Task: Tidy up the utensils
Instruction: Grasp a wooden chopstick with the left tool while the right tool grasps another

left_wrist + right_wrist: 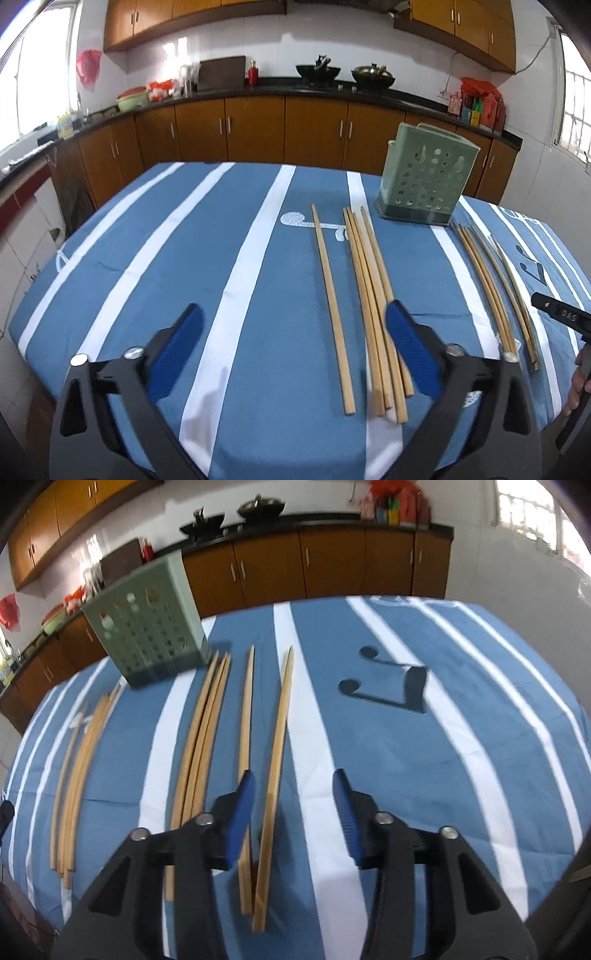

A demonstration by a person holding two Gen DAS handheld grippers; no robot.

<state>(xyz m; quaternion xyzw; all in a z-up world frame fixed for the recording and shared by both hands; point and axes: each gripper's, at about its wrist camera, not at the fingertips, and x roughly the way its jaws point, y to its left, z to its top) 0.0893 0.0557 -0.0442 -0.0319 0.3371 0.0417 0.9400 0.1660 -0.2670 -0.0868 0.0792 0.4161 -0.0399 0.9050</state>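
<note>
Green holder [424,177] upright, contents unseen (chopsticks [373,306] on cloth); both tools spread.

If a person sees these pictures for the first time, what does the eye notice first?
First, the wooden chopsticks lying in loose groups across the blue striped tablecloth. Behind them, at the far side, stands a green perforated holder. Both open tongs, left and right, frame the near edge.

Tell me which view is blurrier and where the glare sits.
Right wrist view: motion-smeared, the perforated green plastic utensil holder and wooden chopsticks soft-edged; blown-out window top right. Left wrist view: sharper, holder crisp; windows glare at both edges; fisheye bows the blue striped tablecloth.
</note>
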